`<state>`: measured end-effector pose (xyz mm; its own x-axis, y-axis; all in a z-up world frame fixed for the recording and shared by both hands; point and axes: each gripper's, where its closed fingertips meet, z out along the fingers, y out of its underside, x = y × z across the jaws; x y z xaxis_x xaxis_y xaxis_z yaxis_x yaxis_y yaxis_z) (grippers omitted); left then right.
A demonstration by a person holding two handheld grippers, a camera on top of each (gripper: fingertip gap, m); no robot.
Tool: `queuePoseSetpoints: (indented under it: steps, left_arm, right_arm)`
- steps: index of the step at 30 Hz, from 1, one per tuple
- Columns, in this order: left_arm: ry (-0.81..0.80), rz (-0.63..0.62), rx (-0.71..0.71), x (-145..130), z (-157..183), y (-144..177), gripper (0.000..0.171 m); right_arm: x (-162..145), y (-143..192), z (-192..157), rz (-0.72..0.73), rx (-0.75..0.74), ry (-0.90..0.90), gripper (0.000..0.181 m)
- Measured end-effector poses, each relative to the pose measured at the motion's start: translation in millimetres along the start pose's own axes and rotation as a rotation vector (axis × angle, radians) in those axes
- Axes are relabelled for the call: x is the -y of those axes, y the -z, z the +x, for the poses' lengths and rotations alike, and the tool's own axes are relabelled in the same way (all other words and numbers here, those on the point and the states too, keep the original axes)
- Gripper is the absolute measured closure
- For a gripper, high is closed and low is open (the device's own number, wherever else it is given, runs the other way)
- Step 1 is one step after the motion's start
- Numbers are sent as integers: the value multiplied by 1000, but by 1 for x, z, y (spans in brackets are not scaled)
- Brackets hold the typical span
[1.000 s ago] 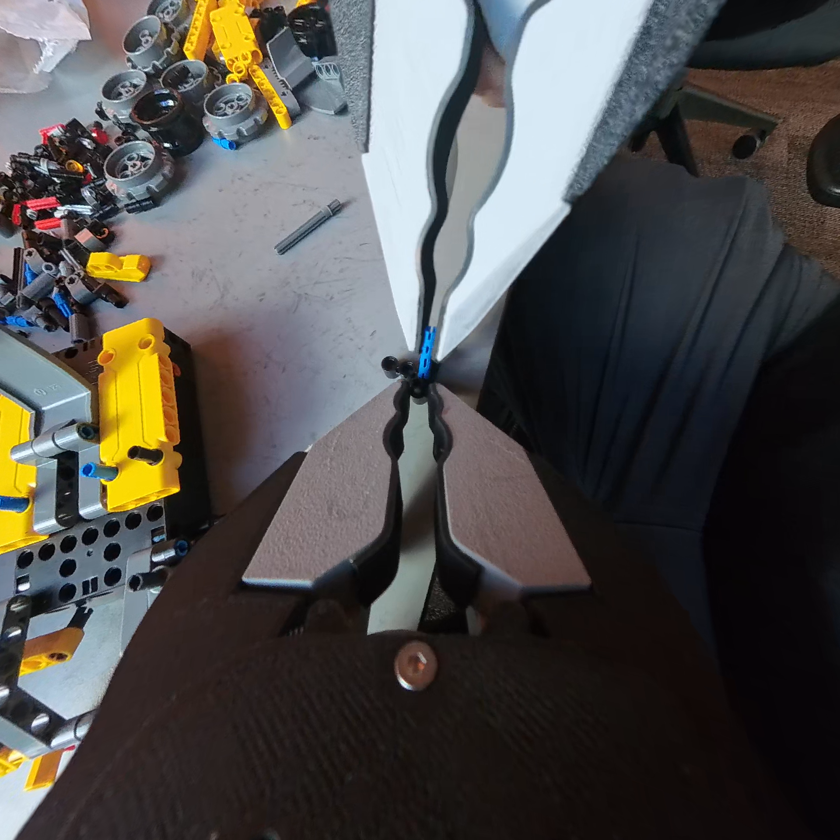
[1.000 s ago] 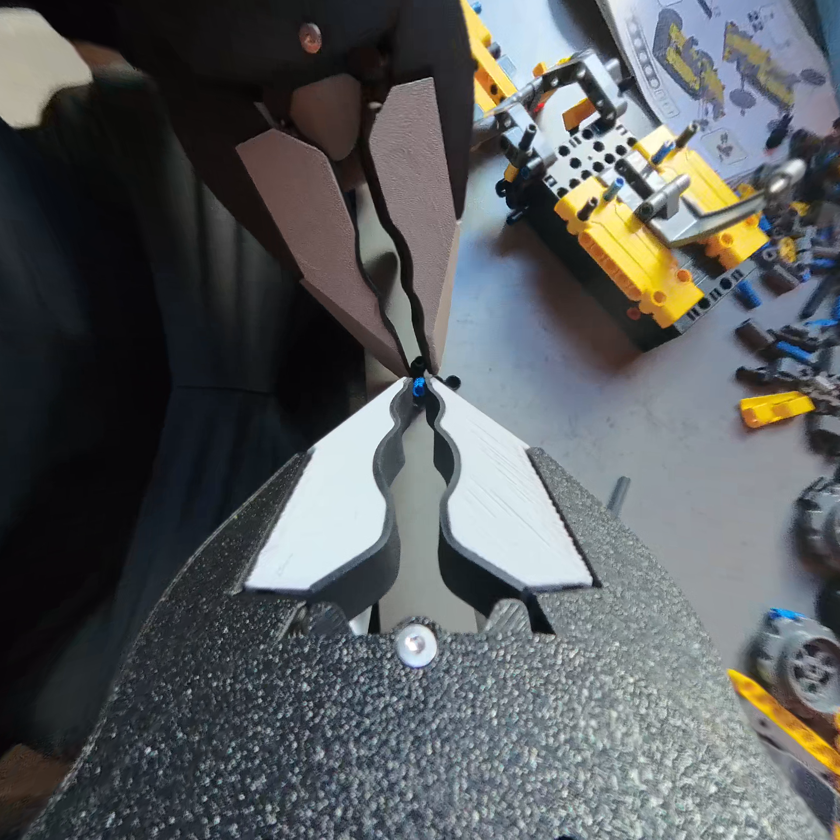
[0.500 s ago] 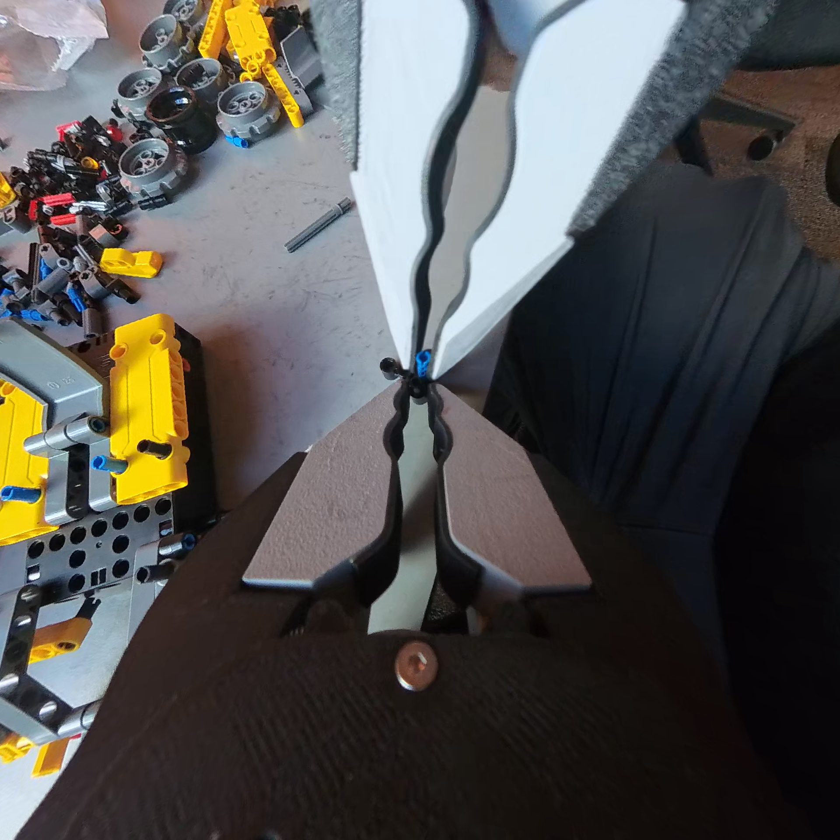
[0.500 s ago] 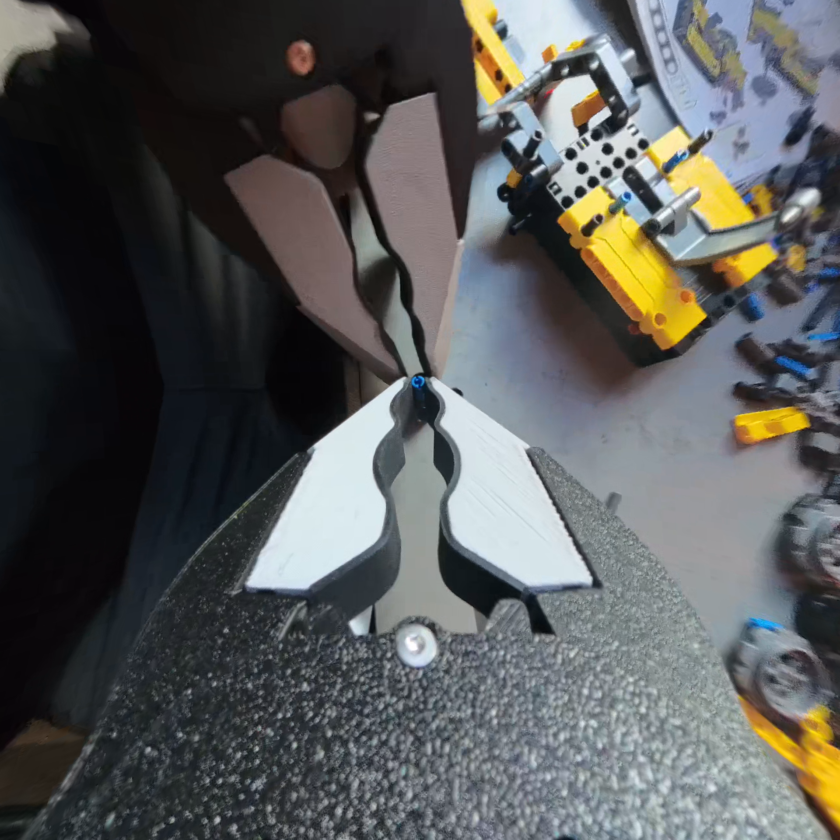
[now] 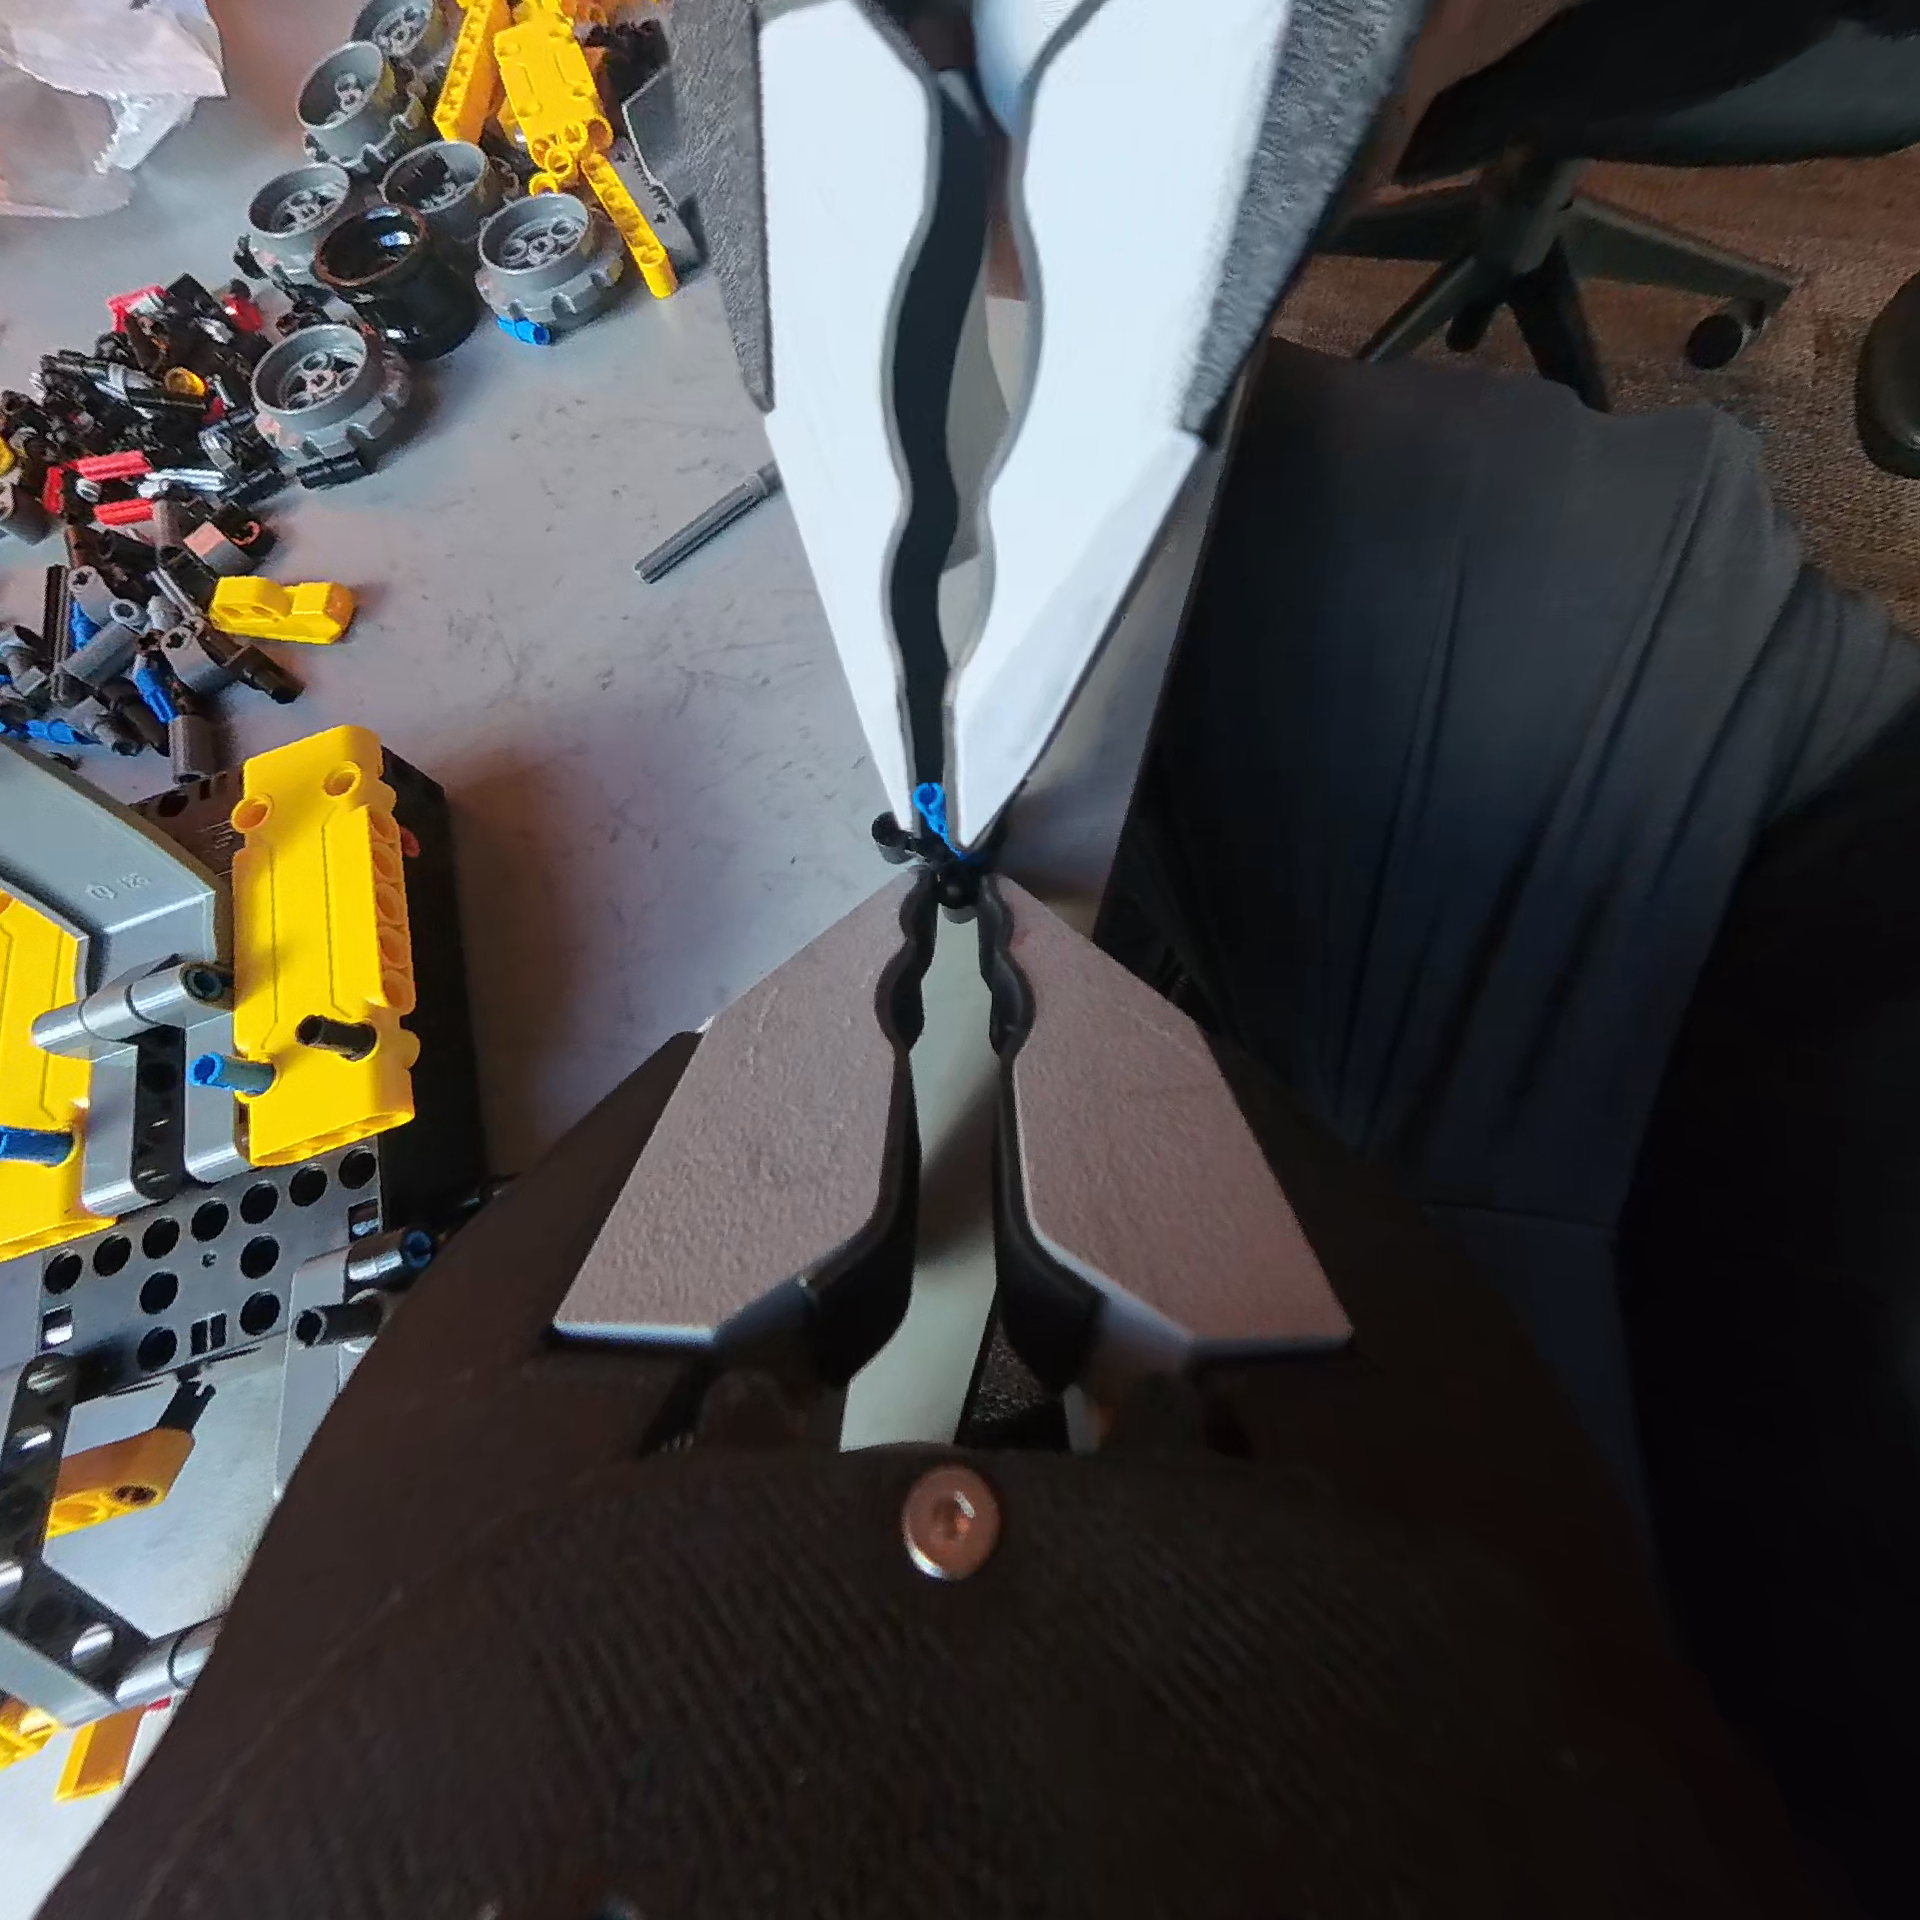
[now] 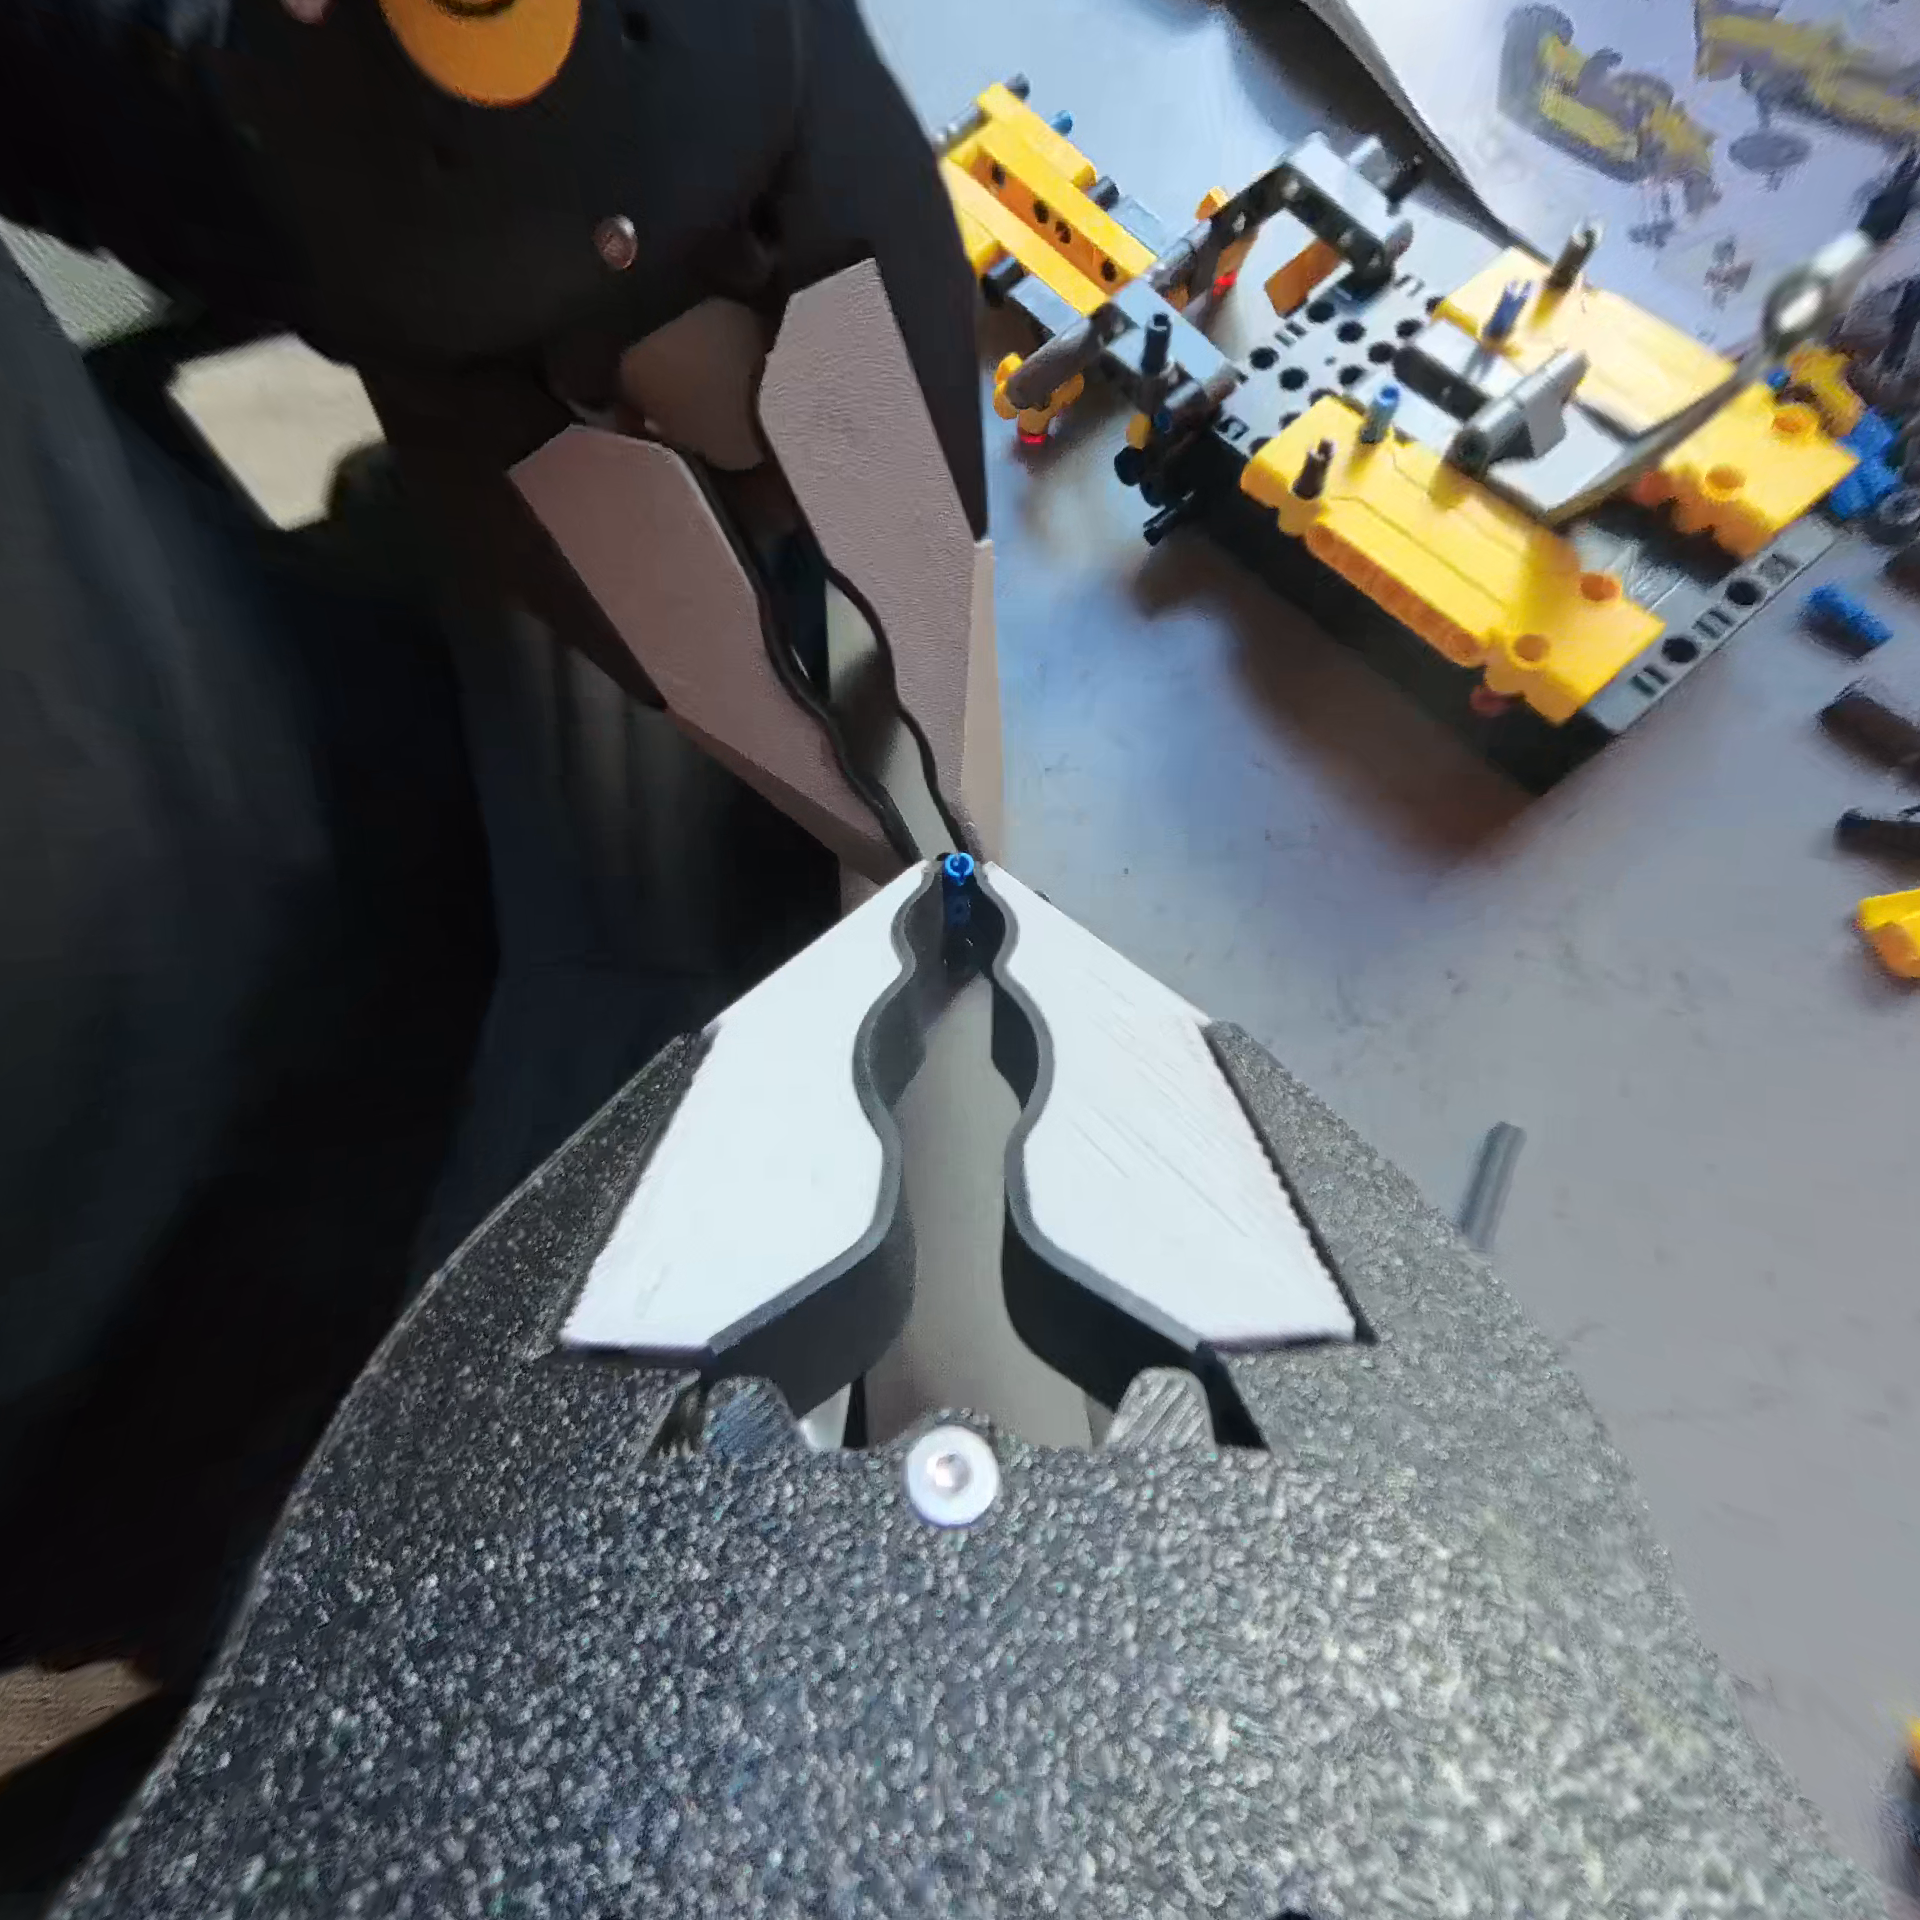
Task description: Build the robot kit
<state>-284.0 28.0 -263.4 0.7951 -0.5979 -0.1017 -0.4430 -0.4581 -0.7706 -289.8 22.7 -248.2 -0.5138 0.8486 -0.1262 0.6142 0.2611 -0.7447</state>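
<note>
My left gripper [image 5: 951,899], with brown fingers, is shut on a small black connector piece [image 5: 891,831] held in the air just off the table's near edge. My right gripper [image 6: 956,883], with white fingers, is shut on a short blue pin [image 6: 956,868]. The two grippers meet tip to tip, and the blue pin [image 5: 928,802] touches the black piece. In the left wrist view my right gripper [image 5: 935,805] comes down from the top. In the right wrist view my left gripper [image 6: 930,836] comes down from the upper left. How the pin sits in the piece is hidden by the fingertips.
A yellow, grey and black brick model [image 5: 312,935] [image 6: 1455,540] lies on the grey table [image 5: 582,707]. Grey wheels [image 5: 322,374], a pile of small parts [image 5: 135,468], a dark axle [image 5: 707,525] and an instruction booklet [image 6: 1662,94] lie around. A person's dark clothing [image 5: 1455,831] is beside the table's edge. The tips of both grippers are at nearly the same place.
Both grippers stay shut and tip to tip. Less of the blue pin shows between them now. The right wrist view has swung, so the left gripper and the model look closer.
</note>
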Motion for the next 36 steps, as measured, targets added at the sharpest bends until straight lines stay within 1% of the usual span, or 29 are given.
queuePoseSetpoints:
  steps: [4,6,9,11,13,15,18,21,22,25,27,32,36]
  left_arm:
    - [1,-1,1,0,0,0,167]
    - [1,-1,5,0,-1,0,167]
    - [0,-1,7,0,-1,0,167]
    - [2,-1,5,0,-1,0,167]
    - [3,-2,5,0,-1,0,167]
    - [1,-1,7,0,-1,0,167]
    - [2,-1,6,0,-1,0,167]
    - [0,1,3,0,0,0,167]
    - [-1,1,3,0,0,0,167]
    - [7,-2,4,-1,-1,0,167]
    - [8,-2,9,-1,-2,0,167]
    - [8,-2,11,-1,-2,0,167]
    - [3,-1,17,-1,-2,0,167]
  right_arm:
    - [1,-3,-1,-82,-145,191,177]
    - [1,-2,-1,-82,-181,235,176]
    - [-1,-1,-3,-46,-191,239,176]
    - [-1,-1,-3,-18,-178,206,176]
    - [-1,0,-2,7,-132,142,176]
    - [-1,1,0,27,-54,32,176]
    - [-2,2,2,35,22,-43,177]
    - [-3,3,0,32,4,4,177]
    - [-3,3,0,21,-29,41,177]
    - [-2,1,-1,-53,-153,225,176]
    - [-1,0,-1,-84,-195,286,176]
    - [-3,1,-2,-102,-247,340,176]
    - [-3,0,-1,-56,-174,226,176]
